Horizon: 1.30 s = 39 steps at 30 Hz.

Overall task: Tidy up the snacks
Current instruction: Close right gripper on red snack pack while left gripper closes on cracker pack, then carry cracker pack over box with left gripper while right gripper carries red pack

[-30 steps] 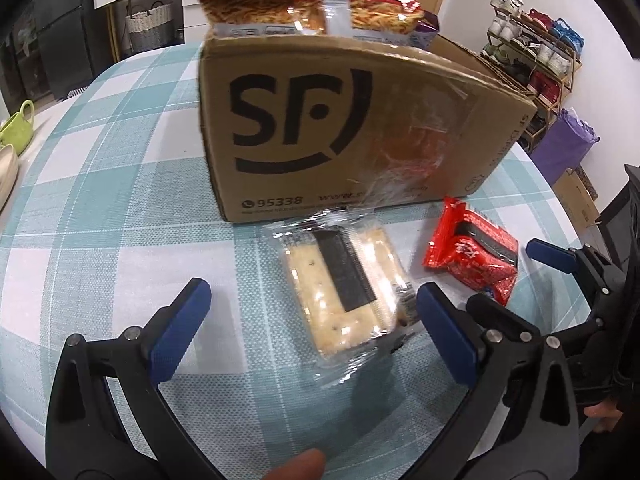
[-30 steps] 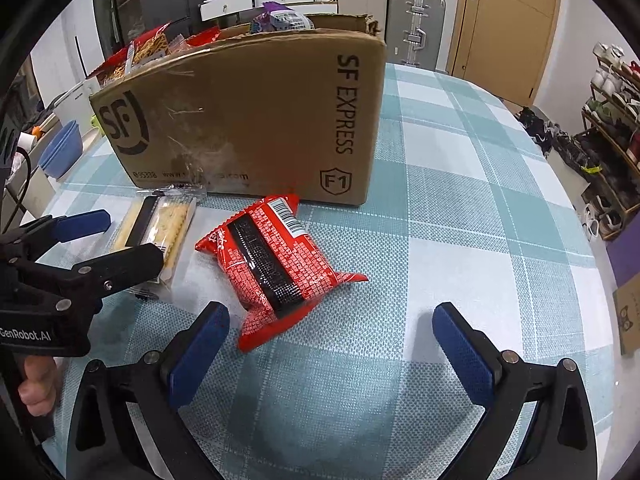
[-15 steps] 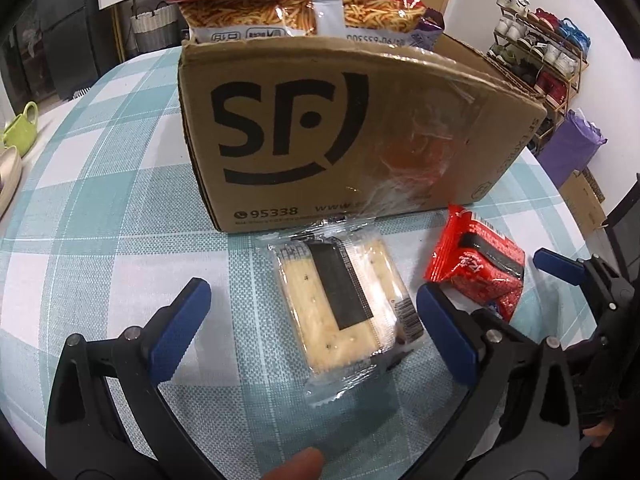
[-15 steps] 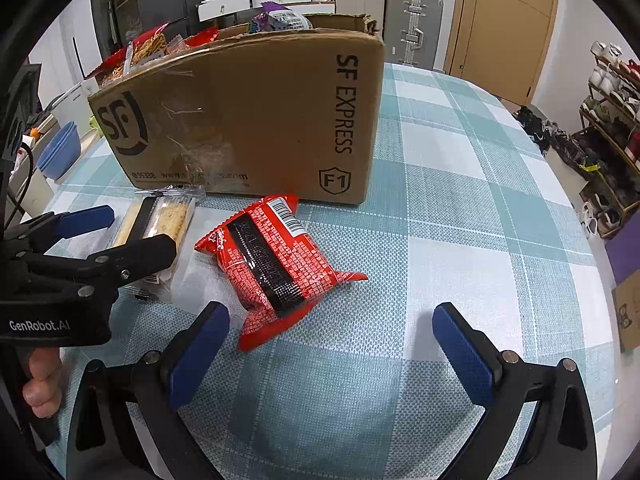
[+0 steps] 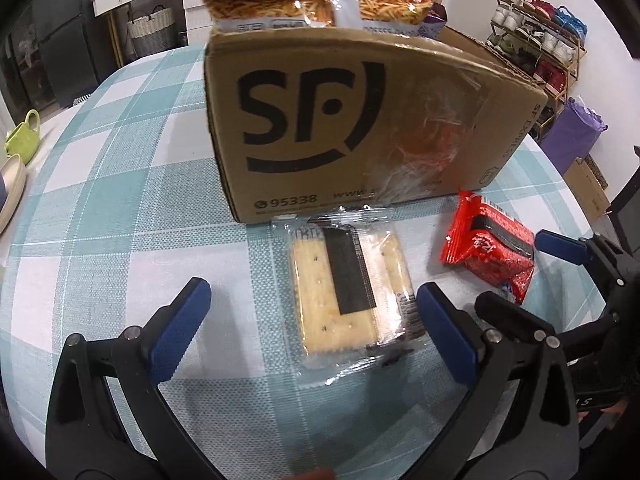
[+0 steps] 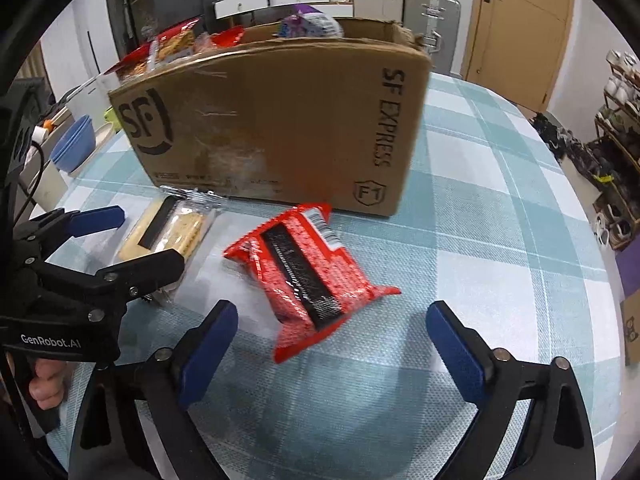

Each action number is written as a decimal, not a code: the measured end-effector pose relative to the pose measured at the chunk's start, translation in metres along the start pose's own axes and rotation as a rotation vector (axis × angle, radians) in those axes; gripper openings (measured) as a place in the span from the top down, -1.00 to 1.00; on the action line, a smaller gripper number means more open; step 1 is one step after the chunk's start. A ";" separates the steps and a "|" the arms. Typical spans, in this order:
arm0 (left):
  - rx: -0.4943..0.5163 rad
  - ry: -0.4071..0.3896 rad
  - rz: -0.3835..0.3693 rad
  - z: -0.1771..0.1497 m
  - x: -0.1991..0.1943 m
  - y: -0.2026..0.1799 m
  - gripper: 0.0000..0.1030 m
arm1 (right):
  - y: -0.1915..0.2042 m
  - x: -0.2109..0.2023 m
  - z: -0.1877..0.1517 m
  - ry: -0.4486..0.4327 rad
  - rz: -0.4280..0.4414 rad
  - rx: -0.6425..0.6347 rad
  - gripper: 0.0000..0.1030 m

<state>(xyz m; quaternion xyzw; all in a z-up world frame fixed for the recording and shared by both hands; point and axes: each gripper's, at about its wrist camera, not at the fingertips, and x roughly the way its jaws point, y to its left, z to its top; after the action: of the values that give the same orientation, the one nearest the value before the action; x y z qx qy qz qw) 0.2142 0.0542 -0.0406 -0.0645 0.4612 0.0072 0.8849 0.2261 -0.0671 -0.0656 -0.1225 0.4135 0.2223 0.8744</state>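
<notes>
A clear-wrapped cracker pack [image 5: 348, 292] lies on the checked tablecloth in front of a cardboard SF box [image 5: 360, 120] holding snack bags [image 5: 320, 4]. My left gripper [image 5: 312, 328] is open, its fingers on either side of the pack's near end. A red snack packet [image 6: 308, 272] lies to the right, also in the left wrist view [image 5: 492, 248]. My right gripper [image 6: 332, 344] is open, just short of the red packet. The cracker pack [image 6: 168, 232] and box [image 6: 280, 128] also show in the right wrist view.
A round table with teal checked cloth [image 6: 500, 200]. Blue bowls [image 6: 76, 144] and a green cup [image 5: 24, 136] sit at the left edge. A shoe rack [image 5: 540, 40] and purple bag [image 5: 576, 132] stand beyond the table on the right.
Both grippers have moved forward. The left one's fingers now flank the cracker pack's near end; the right one is closer to the red packet. Both stay open.
</notes>
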 end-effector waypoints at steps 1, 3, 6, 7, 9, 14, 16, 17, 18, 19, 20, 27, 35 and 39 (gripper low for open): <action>0.002 -0.002 -0.012 0.000 -0.001 0.002 -0.97 | 0.001 0.000 0.001 -0.002 0.006 -0.004 -0.75; -0.001 -0.006 -0.023 -0.001 -0.002 0.006 -0.95 | 0.004 0.000 0.004 -0.005 0.006 -0.019 -0.65; -0.011 -0.009 -0.034 -0.003 -0.006 0.007 -0.90 | 0.007 -0.003 0.009 -0.017 0.010 -0.038 -0.28; -0.012 -0.013 -0.039 -0.003 -0.006 0.008 -0.86 | 0.007 -0.004 0.010 -0.024 0.016 -0.035 -0.25; 0.004 -0.014 -0.032 -0.004 -0.006 0.008 -0.81 | 0.009 -0.009 0.008 -0.044 0.013 -0.038 0.00; 0.021 -0.018 -0.036 -0.007 -0.010 0.001 -0.71 | 0.006 -0.018 0.006 -0.072 -0.008 -0.024 0.14; 0.020 -0.018 -0.037 -0.007 -0.010 0.002 -0.71 | 0.005 -0.024 0.004 -0.086 -0.009 -0.009 0.14; 0.017 -0.016 -0.040 -0.007 -0.010 0.002 -0.71 | 0.002 -0.026 0.004 -0.095 -0.006 0.001 0.14; 0.015 -0.017 -0.045 -0.007 -0.010 0.002 -0.71 | 0.003 -0.030 0.002 -0.106 -0.004 0.010 0.14; 0.013 -0.016 -0.046 -0.007 -0.011 0.001 -0.71 | 0.001 -0.034 0.001 -0.117 0.002 0.019 0.14; 0.008 -0.016 -0.046 -0.007 -0.011 0.001 -0.71 | 0.000 -0.037 0.000 -0.122 0.008 0.025 0.14; 0.001 -0.009 -0.039 -0.008 -0.011 -0.005 -0.72 | -0.010 -0.051 -0.009 -0.147 0.012 0.072 0.14; 0.063 -0.043 0.046 -0.013 -0.012 -0.028 -0.10 | -0.023 -0.058 -0.017 -0.168 0.023 0.109 0.14; 0.030 -0.046 0.004 -0.012 -0.015 -0.023 -0.09 | -0.027 -0.061 -0.018 -0.178 0.029 0.113 0.14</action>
<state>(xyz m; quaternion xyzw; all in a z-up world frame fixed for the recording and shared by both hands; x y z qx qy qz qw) 0.1971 0.0307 -0.0329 -0.0501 0.4408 0.0033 0.8962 0.1929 -0.1152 -0.0285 -0.0468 0.3478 0.2213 0.9099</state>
